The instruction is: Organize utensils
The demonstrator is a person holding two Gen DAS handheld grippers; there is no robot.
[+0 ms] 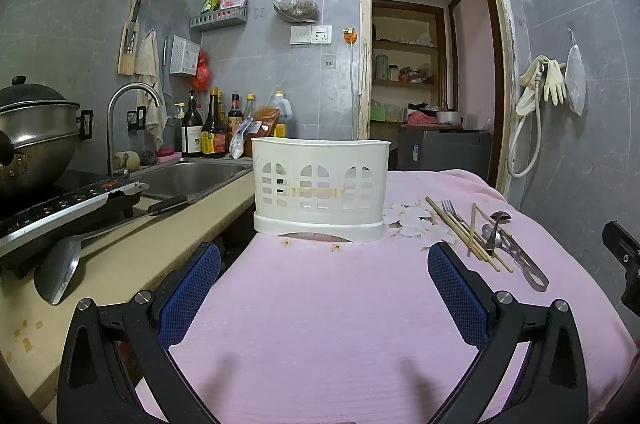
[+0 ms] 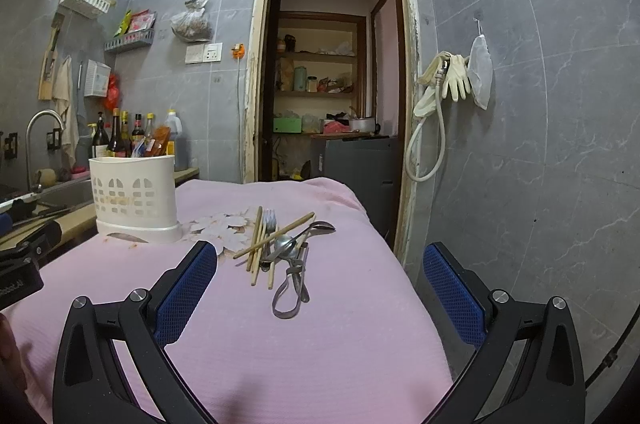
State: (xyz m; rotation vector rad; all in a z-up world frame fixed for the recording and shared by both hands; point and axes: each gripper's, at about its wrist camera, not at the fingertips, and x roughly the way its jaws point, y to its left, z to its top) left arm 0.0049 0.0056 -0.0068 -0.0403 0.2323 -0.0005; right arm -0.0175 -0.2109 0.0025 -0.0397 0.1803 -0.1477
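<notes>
A white slotted utensil holder (image 1: 320, 184) (image 2: 134, 196) stands upright on the pink cloth. To its right lies a loose pile: wooden chopsticks (image 2: 260, 244) (image 1: 460, 232), a fork (image 2: 270, 224) (image 1: 450, 210), metal spoons (image 2: 316, 229) (image 1: 494, 228) and a grey loop-handled tool (image 2: 294, 284) (image 1: 528, 270). My left gripper (image 1: 324, 268) hovers open in front of the holder, nothing between its blue pads. My right gripper (image 2: 320, 268) is open just short of the pile, its left pad (image 2: 188, 288) beside the chopstick ends.
The pink cloth (image 1: 320, 324) covers a table whose right edge (image 2: 400, 264) drops off near the tiled wall. Left of it runs a counter with a sink (image 1: 192, 176), faucet (image 1: 128, 104), induction cooker (image 1: 60, 208), pot (image 1: 36, 136), spatula (image 1: 64, 264) and bottles (image 1: 212, 128).
</notes>
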